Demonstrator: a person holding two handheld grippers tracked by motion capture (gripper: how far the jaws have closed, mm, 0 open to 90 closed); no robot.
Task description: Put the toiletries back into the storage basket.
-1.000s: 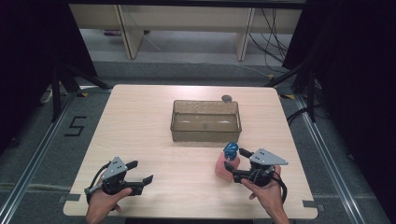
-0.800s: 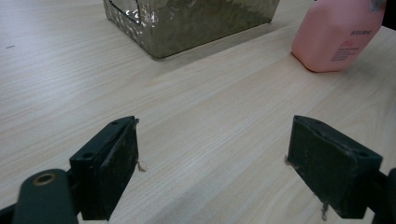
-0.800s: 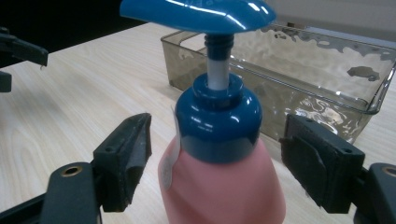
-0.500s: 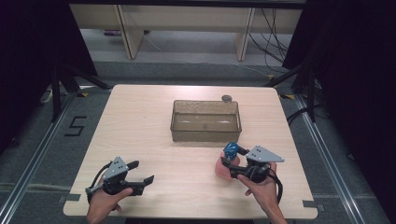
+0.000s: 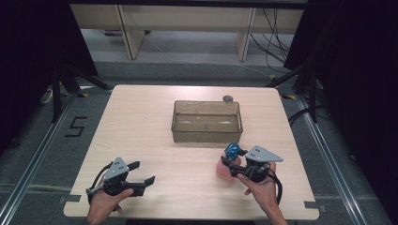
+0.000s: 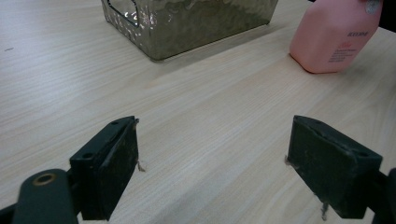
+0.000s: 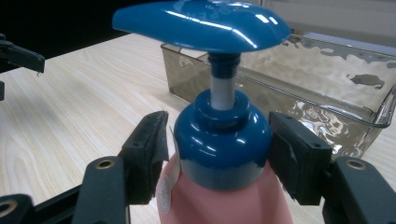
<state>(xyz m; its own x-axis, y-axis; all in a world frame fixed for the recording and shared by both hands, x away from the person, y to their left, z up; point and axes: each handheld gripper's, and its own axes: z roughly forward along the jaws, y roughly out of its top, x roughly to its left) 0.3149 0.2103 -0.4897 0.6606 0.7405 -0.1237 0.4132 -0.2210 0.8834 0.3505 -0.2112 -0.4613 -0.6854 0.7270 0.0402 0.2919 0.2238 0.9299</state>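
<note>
A pink pump bottle [image 5: 223,169] with a blue pump head stands on the table in front of the clear bin [image 5: 174,123]. My right gripper [image 5: 231,164] reaches it from the right. In the right gripper view its jaws have just been closing, and my right gripper [image 7: 218,154] now has both pads against the blue collar of the bottle [image 7: 223,140]. My left gripper [image 5: 142,172] rests at the front left of the table, jaws wide apart. The left gripper view shows my left gripper [image 6: 212,172] with bare wood between its pads and the bottle [image 6: 334,37] farther off.
The clear bin [image 7: 327,107] holds nothing that I can see and sits in the middle of the wooden table [image 5: 141,122]. A small round dark object [image 5: 228,99] lies behind the bin's far right corner. Shelving legs and cables stand beyond the table.
The right gripper's jaws have narrowed around the bottle's neck and the hand has shifted slightly. The left gripper has stayed where it was.
</note>
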